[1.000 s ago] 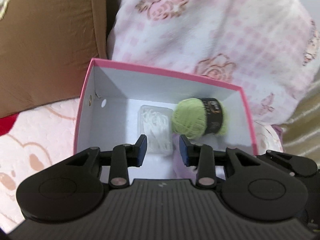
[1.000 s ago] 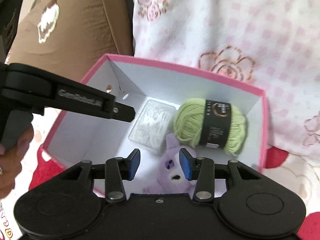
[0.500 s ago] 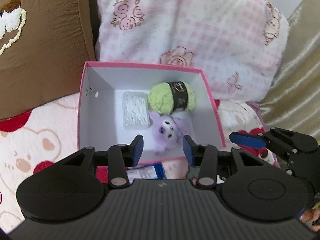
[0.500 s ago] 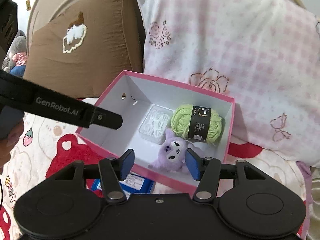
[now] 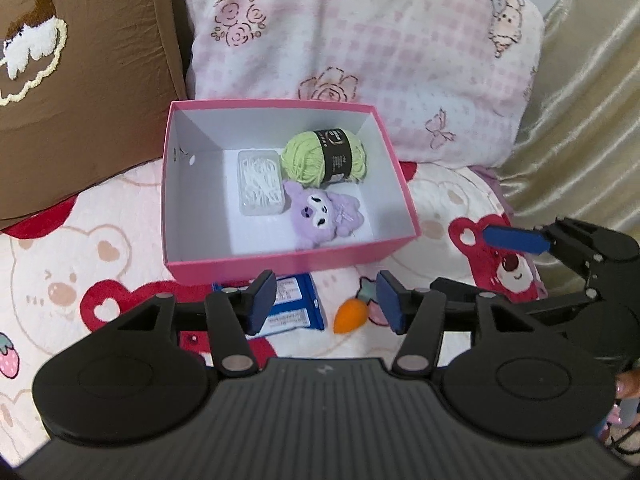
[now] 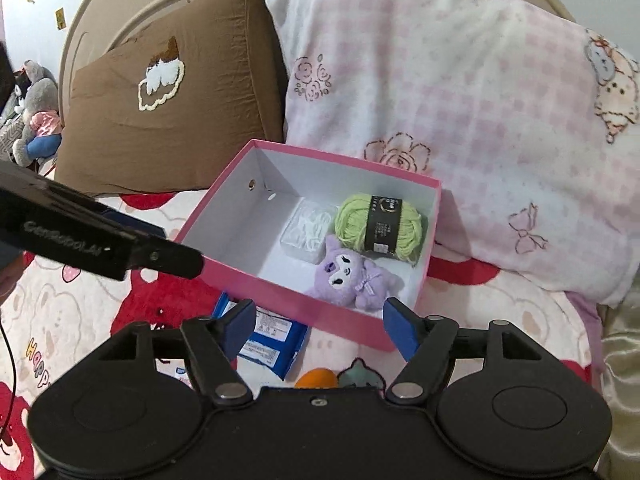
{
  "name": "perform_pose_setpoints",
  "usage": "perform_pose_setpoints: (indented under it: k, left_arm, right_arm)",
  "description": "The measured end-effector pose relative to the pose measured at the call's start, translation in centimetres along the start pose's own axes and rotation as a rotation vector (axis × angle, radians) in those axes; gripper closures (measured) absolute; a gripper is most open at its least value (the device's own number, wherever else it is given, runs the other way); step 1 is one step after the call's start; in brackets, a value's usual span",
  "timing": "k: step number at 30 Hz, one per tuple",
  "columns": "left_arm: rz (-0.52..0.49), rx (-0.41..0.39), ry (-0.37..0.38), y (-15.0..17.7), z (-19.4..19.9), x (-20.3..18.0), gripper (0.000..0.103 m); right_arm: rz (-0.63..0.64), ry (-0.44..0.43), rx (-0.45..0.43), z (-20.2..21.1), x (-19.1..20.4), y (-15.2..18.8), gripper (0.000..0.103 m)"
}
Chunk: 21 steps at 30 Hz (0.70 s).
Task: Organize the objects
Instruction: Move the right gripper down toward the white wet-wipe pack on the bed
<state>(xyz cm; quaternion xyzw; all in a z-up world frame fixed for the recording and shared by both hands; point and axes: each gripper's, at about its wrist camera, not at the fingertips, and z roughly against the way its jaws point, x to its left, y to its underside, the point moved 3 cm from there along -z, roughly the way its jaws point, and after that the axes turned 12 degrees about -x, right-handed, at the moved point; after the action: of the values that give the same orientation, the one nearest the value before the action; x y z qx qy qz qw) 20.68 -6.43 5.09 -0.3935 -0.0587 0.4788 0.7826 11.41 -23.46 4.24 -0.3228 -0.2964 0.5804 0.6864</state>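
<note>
Pink box (image 5: 296, 258) holds 3 items; our left gripper (image 5: 326, 300) and right gripper (image 6: 320, 326), both empty, have just been opening their jaws for the carrot toy (image 5: 351, 316).

Both wrist views look steeply down from near above the bed's (image 5: 120, 216) front edge toward the pillows at its head. Each shows the pink box (image 5: 280, 258) (image 6: 280, 292); the right view sits further right.

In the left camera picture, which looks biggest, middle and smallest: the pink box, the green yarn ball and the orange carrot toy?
1. Pink box, by far the biggest; the yarn sits inside it.
2. Green yarn ball.
3. Orange carrot toy, the smallest, even though it lies nearer the camera, which makes things look bigger.
</note>
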Motion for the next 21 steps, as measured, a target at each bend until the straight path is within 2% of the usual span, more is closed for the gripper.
perform_pose_setpoints:
  k: [1,2,9,21]
  left_arm:
    - [-0.007,0.000,0.001,0.2,0.5,-0.2,0.048]
    - [-0.016,0.001,0.002,0.3,0.9,-0.4,0.047]
    - [-0.038,0.015,0.006,2.0,3.1,-1.1,0.039]
    - [-0.035,0.070,0.029,5.1,4.0,-1.4,0.023]
  right_arm:
    - [0.004,0.000,-0.003,0.3,0.1,0.1,0.019]
    - [0.007,-0.002,-0.004,0.7,0.2,0.3,0.018]
    - [-0.007,-0.036,0.004,3.3,0.4,1.7,0.018]
    - [0.018,-0.079,0.018,6.6,1.5,4.2,0.018]
